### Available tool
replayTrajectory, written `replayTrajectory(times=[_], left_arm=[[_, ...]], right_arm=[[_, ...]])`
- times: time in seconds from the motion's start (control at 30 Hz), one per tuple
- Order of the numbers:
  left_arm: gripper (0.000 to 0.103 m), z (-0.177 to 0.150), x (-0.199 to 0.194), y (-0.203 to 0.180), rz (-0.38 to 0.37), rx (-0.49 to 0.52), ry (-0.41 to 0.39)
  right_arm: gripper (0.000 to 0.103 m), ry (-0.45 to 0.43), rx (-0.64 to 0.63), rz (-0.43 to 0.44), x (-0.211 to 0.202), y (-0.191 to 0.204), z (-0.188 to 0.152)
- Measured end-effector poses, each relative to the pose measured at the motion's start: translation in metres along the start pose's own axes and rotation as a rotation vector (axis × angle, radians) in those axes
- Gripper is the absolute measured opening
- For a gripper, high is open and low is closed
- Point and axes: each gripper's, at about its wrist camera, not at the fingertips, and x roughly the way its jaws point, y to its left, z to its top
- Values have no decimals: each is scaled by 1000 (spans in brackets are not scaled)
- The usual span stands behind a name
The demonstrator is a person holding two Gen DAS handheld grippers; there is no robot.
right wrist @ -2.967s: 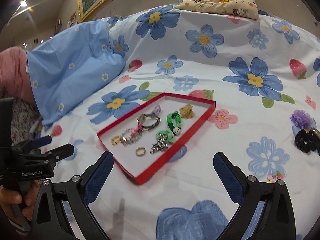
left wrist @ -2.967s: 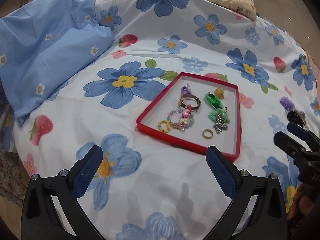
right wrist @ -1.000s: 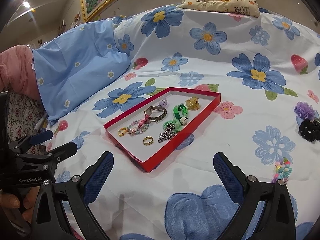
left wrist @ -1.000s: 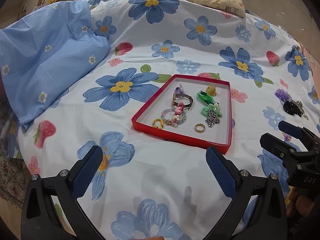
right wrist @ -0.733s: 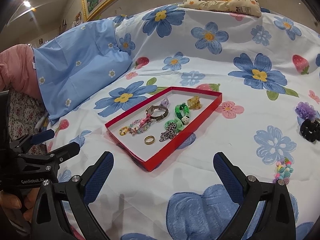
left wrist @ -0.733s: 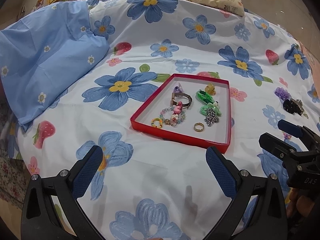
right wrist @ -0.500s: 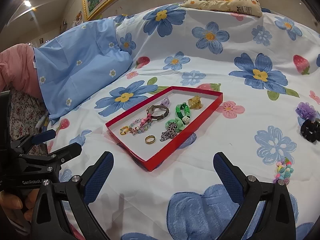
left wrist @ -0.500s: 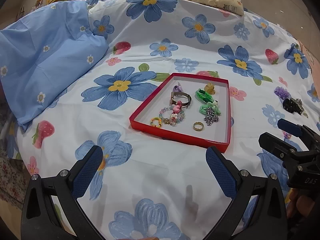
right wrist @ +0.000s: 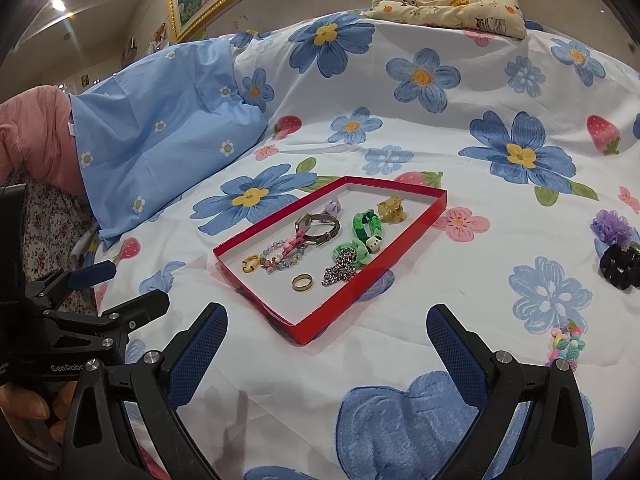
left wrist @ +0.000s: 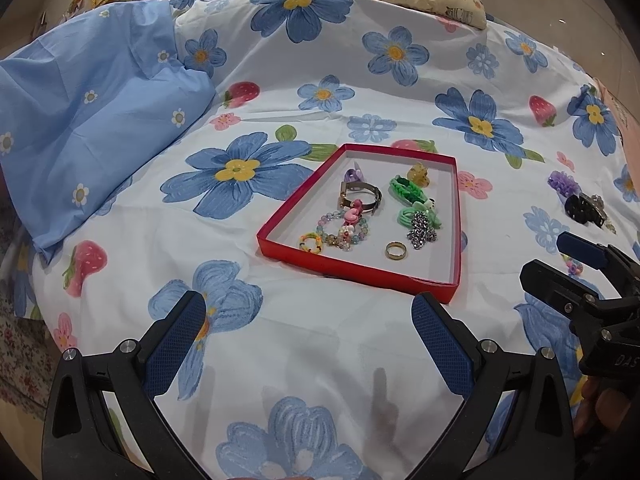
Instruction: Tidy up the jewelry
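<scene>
A shallow red tray [right wrist: 394, 257] lies on a flower-printed bedspread [right wrist: 400, 128], and it serves as the landmark here. Inside it sit a gold ring [right wrist: 302, 281] near the front edge, a silver chain [right wrist: 340, 267] just beside the ring, green braided bands [right wrist: 366, 226], a wristwatch [right wrist: 318, 225], a pastel bead bracelet [right wrist: 280, 258] and an amber clip [right wrist: 392, 209] toward the far corner. These pieces appear already gathered, so the tray looks like the collecting place.

Well to the right of the tray, loose on the bedspread, lie a purple scrunchie [right wrist: 612, 226], a black scrunchie [right wrist: 620, 266] touching it, and a colourful bead bracelet [right wrist: 566, 344] nearer the camera. They seem to be what is left to sort.

The left gripper [left wrist: 308, 334] hovers in front of the tray's near edge, its tongs spread wide and holding nothing. The right gripper [right wrist: 326, 344] hangs in front of the tray's near corner, likewise spread and empty. Both probably stay open and low because a pick is being lined up; the bead bracelet, nearest the right gripper, is the likely next target. To the left of the tray a blue pillow [right wrist: 160, 120] rests against the bedspread.
</scene>
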Motion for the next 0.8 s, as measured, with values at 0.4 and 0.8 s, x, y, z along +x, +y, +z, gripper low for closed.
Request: replayTrajectory(times=[0.4, 0.8], left_arm=[[103, -3, 4, 0, 7, 8, 4], [103, -2, 9, 0, 2, 21, 9]], right_arm=[[101, -1, -1, -1, -1, 0, 0], [101, 5, 4, -1, 0, -3, -1]])
